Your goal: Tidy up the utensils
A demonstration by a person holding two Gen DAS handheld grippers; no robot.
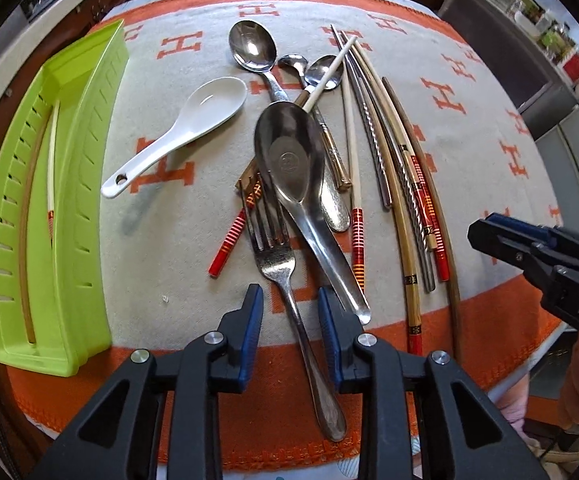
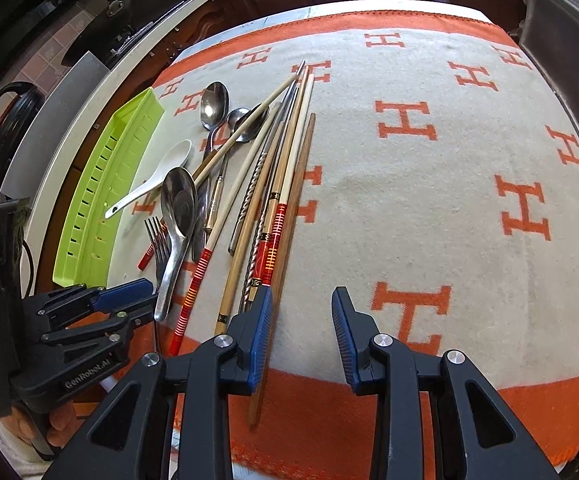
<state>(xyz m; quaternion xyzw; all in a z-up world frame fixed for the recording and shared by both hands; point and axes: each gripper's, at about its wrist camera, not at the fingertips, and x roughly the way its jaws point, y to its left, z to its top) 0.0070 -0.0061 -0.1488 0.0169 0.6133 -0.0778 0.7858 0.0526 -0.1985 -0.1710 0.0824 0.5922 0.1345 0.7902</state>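
Fork (image 1: 273, 248) handle runs near-to-far, straight between the left tool's (image 1: 291, 308) apart pads; right tool (image 2: 301, 312), also apart, sits off right by chopsticks (image 2: 273, 216).

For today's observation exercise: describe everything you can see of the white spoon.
The white spoon looks like glazed ceramic, a soup spoon with a deep oval bowl and a short, thick handle with a hole near its end. It lies bowl up on the cloth, between the green tray and the utensil pile, handle pointing toward the camera and the tray. It appears empty and clean, and nothing else seems to touch it. In the right wrist view it shows likewise.
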